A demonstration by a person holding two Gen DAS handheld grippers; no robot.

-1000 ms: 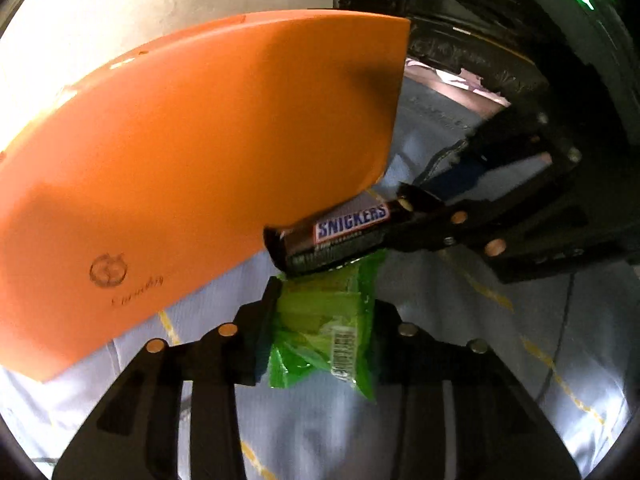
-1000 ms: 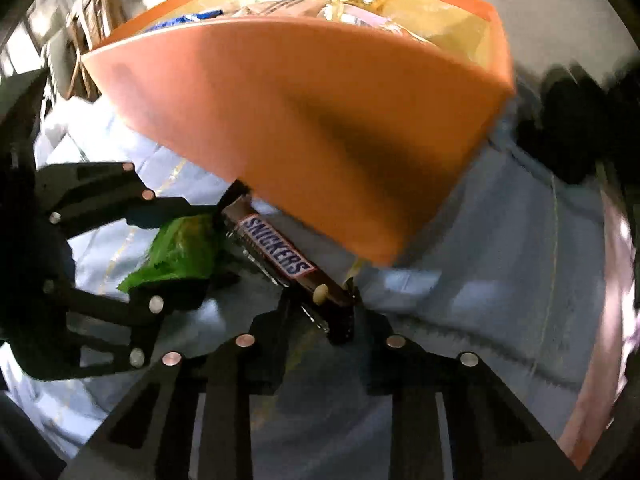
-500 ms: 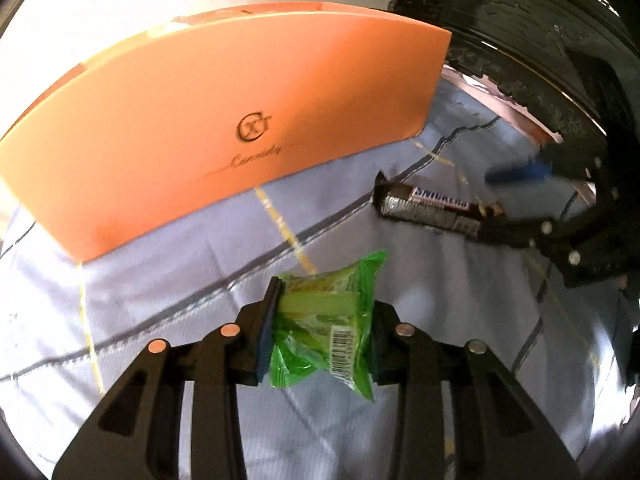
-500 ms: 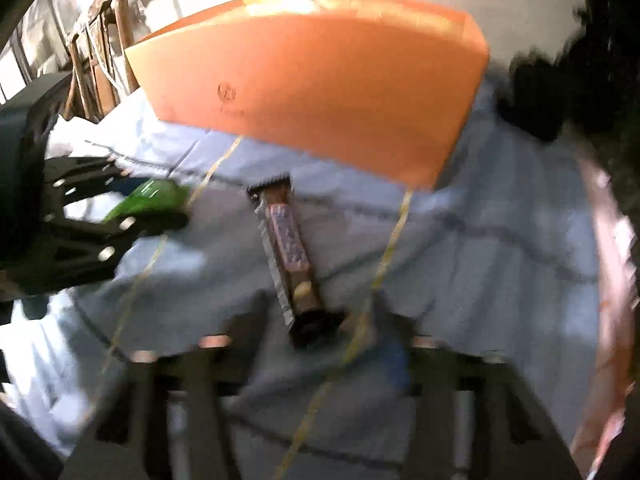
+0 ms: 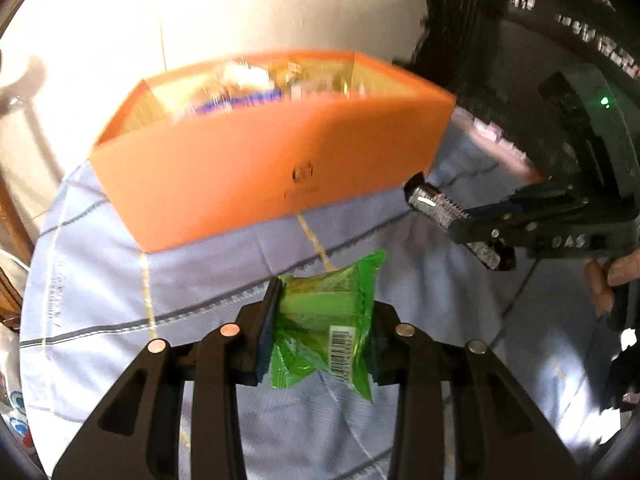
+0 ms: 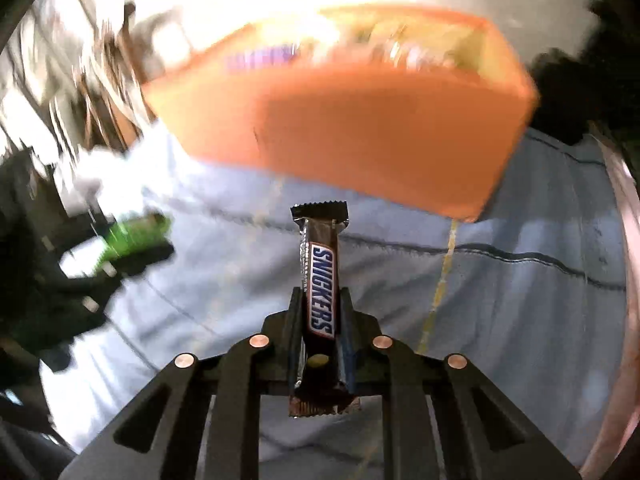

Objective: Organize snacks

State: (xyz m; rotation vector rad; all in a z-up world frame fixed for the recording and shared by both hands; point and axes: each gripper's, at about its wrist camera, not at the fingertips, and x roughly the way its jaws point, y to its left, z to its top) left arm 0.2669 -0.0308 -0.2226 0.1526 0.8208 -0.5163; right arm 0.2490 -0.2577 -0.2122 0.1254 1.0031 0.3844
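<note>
Both snacks are off the cloth-covered counter (image 5: 420,420) and in a grip: the left gripper (image 5: 320,320) has its fingers clamped on the green packet (image 5: 324,320) at lower centre of the left wrist view, and the right gripper (image 6: 320,320) has its fingers clamped on the Snickers bar (image 6: 320,280) at lower centre of the right wrist view, the bar pointing up toward the orange box (image 5: 260,176). The box sits on the cloth in the upper middle of both views, open at the top and already holding wrappers too blurred to name. The likeliest trouble is a collision at the box: both grippers point at the same opening from near each other, and if they go in together the bar's long free end could strike the near wall or the other gripper and twist out of the grip. The packet is soft and pinched across its middle, so it could sag or slip when tipped over the rim. A light box may also slide if nudged. The left wrist view shows the logo on the box's front wall, the right gripper (image 5: 480,228) from the side at right of frame, and the person's hand (image 5: 604,280) at the right edge. The right wrist view alone shows the bar's label and the pinch on its lower half; there the left gripper (image 6: 132,240) is only a blur at left.
</note>
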